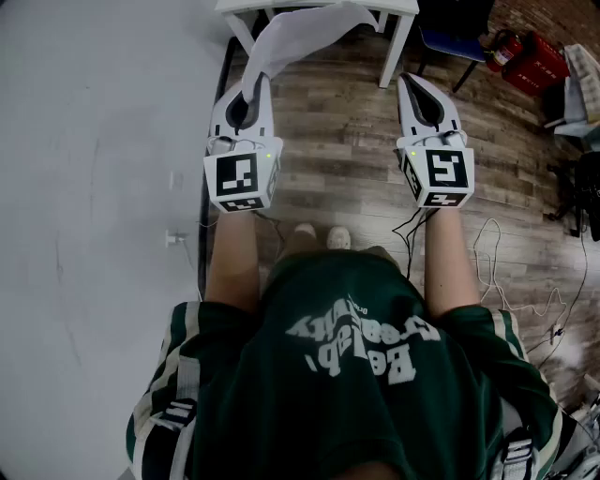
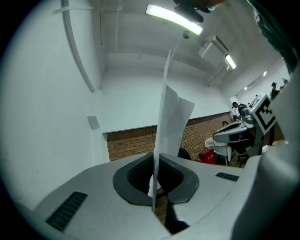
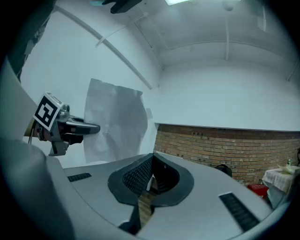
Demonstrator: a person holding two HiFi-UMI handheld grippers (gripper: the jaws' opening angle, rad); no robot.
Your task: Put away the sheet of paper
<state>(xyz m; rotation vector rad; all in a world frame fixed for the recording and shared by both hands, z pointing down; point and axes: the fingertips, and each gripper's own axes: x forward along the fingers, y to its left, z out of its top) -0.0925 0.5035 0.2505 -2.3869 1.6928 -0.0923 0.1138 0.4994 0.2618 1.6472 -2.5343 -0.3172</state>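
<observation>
Left gripper [image 2: 155, 157]: we see the jaws pressed together on the sheet of paper [image 2: 171, 122]. Its bottom edge is pinched btwn them and the rest stands up above, slightly curled. Right gripper [image 3: 151, 157]: jaws closed tip to tip, nothing btwn them. Both are held level, side by side, apart.

Only the head view shows us the wood floor [image 1: 347, 150] below and the sheet's free end against a white table [image 1: 403, 7]. The right gripper view gives the sheet's broad, creased face. The left gripper view gives mostly its thin edge, w/ a brick wall [image 2: 126, 143] behind.
</observation>
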